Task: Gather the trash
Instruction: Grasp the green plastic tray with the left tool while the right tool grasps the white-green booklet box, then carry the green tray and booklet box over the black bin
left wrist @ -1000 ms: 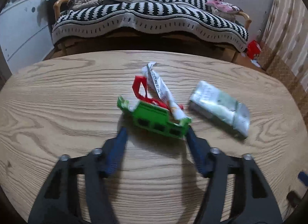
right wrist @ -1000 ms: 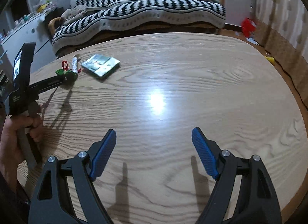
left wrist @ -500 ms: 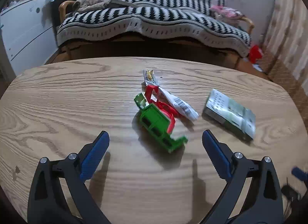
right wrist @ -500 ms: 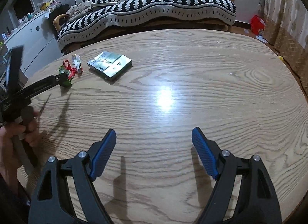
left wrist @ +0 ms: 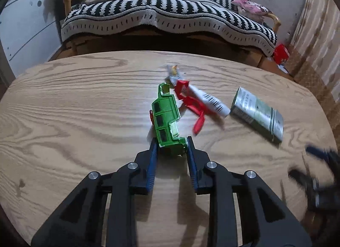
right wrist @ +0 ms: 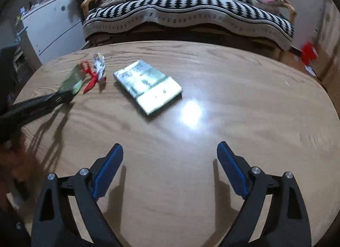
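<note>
Half a second ago the left tool (left wrist: 171,148) stood wide apart short of the trash; now its blue pads are drawn in on the near end of the green plastic piece (left wrist: 166,119), pinching it from both sides. That piece has also turned, so it now runs lengthwise away from the tool. The right tool (right wrist: 170,169) hangs spread wide over bare wood, gripping nothing, and the flat pack sits nearer to it than before.

The round wooden bench (left wrist: 74,109) offers broad open surface to the left of the trash and all along its near side; its far edge curves close behind the wrappers, with the striped sofa (left wrist: 170,15) beyond.

Just right of the green piece lies a red plastic strip (left wrist: 192,103), touching a crumpled white wrapper with a barcode (left wrist: 209,101) that crosses over it. Further right, near the wrapper's end, rests the silver-green flat pack (left wrist: 258,114), lying flat between the two tools. In the left view the right tool shows only as a dark blur at the right edge.

A white cabinet (right wrist: 53,26) stands off the bench's left side.
</note>
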{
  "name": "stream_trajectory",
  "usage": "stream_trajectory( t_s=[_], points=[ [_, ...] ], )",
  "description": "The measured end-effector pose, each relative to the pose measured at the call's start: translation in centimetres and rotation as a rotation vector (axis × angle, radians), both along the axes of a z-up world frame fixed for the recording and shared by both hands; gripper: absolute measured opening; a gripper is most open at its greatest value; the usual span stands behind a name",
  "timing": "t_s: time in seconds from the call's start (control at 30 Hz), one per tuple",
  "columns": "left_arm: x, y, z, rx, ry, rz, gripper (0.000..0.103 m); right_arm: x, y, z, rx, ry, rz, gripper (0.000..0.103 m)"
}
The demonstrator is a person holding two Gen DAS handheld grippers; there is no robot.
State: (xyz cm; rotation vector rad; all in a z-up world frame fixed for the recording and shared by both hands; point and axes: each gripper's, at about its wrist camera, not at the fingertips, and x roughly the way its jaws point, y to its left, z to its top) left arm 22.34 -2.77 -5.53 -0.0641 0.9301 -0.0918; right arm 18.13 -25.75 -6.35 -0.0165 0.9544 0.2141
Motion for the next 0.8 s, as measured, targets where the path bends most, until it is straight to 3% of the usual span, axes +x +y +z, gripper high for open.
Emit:
stream_trajectory(
  t_s=[0.2, 0.4, 0.47, 0.53, 0.8],
  points=[
    [-2.1, 1.1, 0.2, 0.041, 0.022, -0.022, 0.026, 5.5, 1.7, -1.1, -0.028, 0.01, 0.067, 0.091],
    [-2.6, 1.6, 0.7, 0.025, 0.021, -0.022, 0.025, 8.2, 4.0, -1.4, -0.071, 0.006, 0.135, 0.093],
    [-2.6, 1.3, 0.8, 0.035, 0.017, -0.023, 0.025, 8.0, 4.3, -1.2, -0.064, -0.003, 0.152, 0.07],
    [-2.7, 1.1, 1.0, 0.037, 0.012, -0.023, 0.025, 7.6, 4.5, -0.9, -0.061, -0.009, 0.147, 0.063],
    [-5.0, -1.4, 3.2, 0.015, -0.036, -0.095, 0.023, 1.3, 1.4, 0.2, -0.018, -0.022, 0.004, 0.057]
  ],
)
